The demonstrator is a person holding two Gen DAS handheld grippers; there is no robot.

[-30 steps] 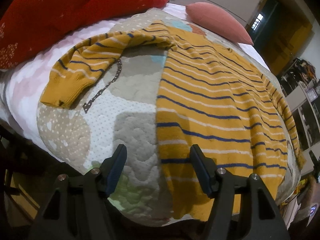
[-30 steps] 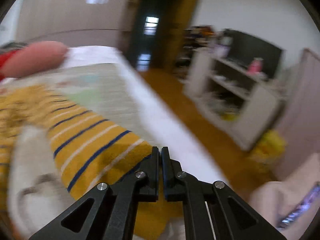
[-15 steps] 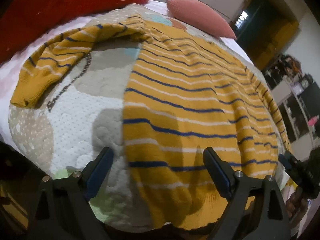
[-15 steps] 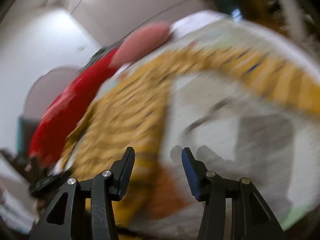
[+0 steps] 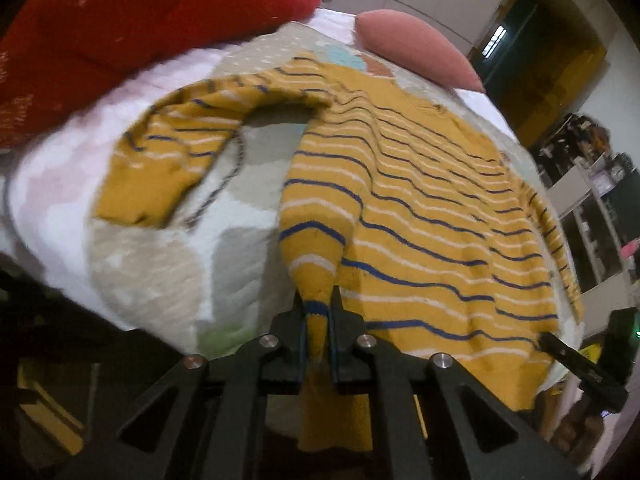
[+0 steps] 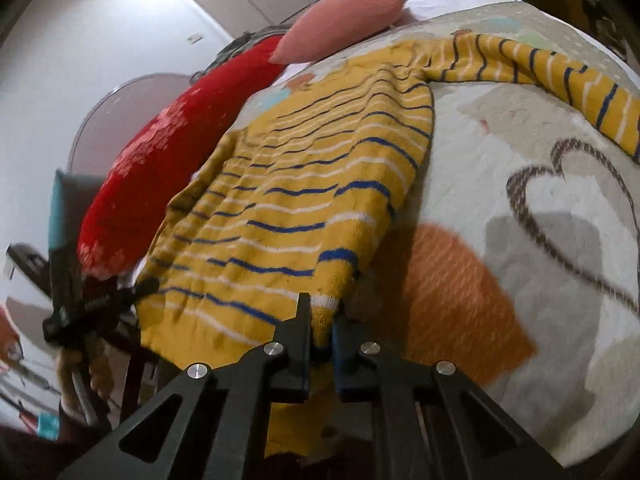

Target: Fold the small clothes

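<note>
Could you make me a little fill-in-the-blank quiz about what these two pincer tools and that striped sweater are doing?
1. The striped sweater is mustard yellow with white and ____ stripes.
2. The left gripper is shut on the sweater's ____ edge.
3. The right gripper is ____ on the same hem.
4. Beyond the sweater lie a red cushion and a ____ pillow.

Missing words: blue; bottom; shut; pink
</note>
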